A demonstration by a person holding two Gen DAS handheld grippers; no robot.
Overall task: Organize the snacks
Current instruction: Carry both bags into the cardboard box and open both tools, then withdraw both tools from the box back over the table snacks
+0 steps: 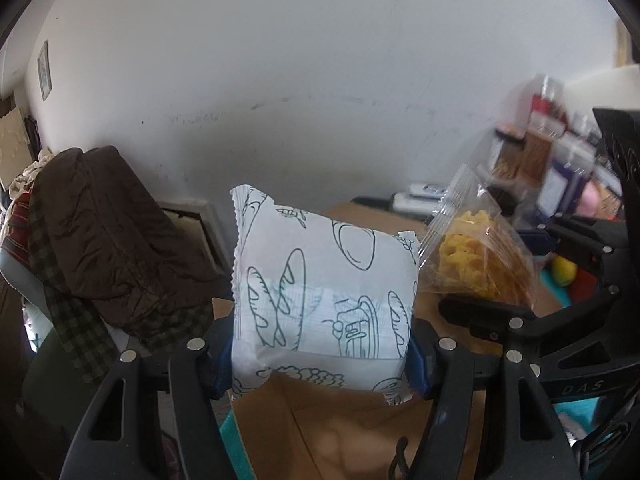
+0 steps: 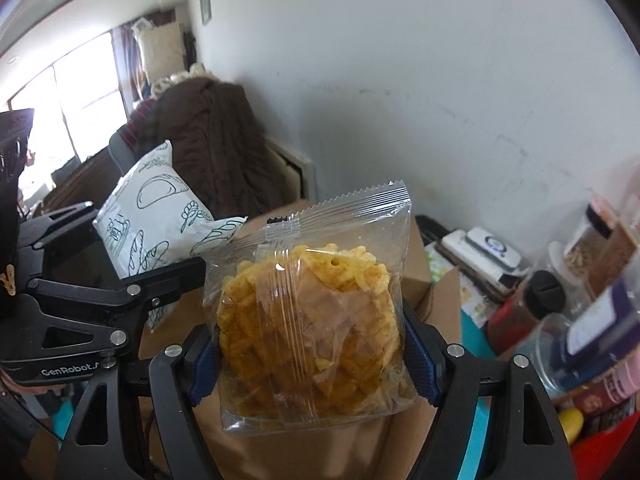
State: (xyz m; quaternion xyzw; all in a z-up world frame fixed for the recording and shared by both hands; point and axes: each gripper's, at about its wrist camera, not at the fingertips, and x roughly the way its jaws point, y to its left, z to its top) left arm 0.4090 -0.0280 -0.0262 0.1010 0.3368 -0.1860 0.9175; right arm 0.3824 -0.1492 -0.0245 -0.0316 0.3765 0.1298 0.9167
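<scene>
My left gripper [image 1: 320, 364] is shut on a white snack packet printed with bread drawings [image 1: 320, 292] and holds it upright in the air. The packet also shows in the right wrist view [image 2: 156, 216], at the left. My right gripper [image 2: 316, 356] is shut on a clear bag of yellow waffle-cut crisps [image 2: 312, 316], also held up. That bag shows in the left wrist view [image 1: 476, 256], to the right of the white packet. Both packets hang above a brown cardboard box [image 1: 352, 432].
The cardboard box [image 2: 416, 256] stands on a teal surface [image 2: 472, 320]. Jars, bottles and packets [image 2: 592, 288] crowd the right side against the white wall. A chair piled with a brown jacket [image 1: 108, 236] stands at the left.
</scene>
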